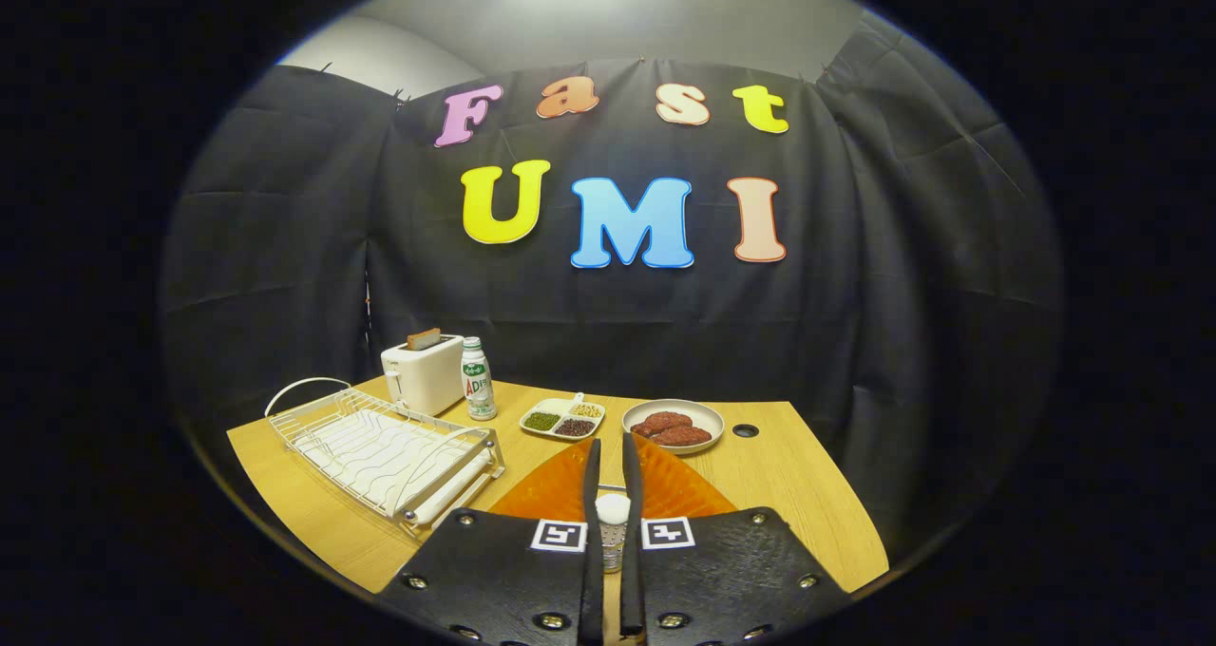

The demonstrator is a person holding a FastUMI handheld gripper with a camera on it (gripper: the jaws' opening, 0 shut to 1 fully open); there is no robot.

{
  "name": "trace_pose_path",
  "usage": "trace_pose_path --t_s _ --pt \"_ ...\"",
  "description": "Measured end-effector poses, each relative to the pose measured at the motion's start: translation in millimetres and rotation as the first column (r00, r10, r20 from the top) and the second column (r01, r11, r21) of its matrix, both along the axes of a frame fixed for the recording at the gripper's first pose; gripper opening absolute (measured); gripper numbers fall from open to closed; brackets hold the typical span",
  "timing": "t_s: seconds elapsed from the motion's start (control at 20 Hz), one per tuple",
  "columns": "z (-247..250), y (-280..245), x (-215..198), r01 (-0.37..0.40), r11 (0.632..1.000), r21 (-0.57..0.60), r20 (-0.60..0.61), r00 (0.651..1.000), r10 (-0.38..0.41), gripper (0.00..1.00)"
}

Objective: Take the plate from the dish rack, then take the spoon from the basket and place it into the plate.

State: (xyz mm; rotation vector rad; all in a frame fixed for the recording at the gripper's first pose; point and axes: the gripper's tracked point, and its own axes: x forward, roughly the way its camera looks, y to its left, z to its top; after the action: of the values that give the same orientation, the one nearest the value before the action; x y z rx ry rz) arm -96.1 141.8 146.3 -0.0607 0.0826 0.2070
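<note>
- The table (pixel 807 494) shows a matt, light wood grain.
- The dish rack (pixel 380 446) is glossy white-coated wire.
- The toaster (pixel 423 375) looks like smooth white plastic.
- The orange plate (pixel 684 489) has a ribbed, shiny surface.
- The far wall (pixel 285 247) is matt, creased black cloth.

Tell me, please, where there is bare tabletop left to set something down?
The table lies bare right of the orange plate, past the meat dish, and in front of the dish rack. The back row from toaster to meat dish is crowded. The gripper jaws, nearly together, reach over the orange plate.
</note>
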Motion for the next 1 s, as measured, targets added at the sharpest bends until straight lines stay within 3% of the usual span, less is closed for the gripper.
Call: trace_pose_path --t_s 0.55,1.0 --pt "-4.3 16.7 -57.5 -0.011 0.998 -0.064 -0.171 0.985 0.000 0.07" --pt "-52.4 59.6 -62.4 -0.069 0.993 -0.092 -0.295 0.955 0.039 0.07"
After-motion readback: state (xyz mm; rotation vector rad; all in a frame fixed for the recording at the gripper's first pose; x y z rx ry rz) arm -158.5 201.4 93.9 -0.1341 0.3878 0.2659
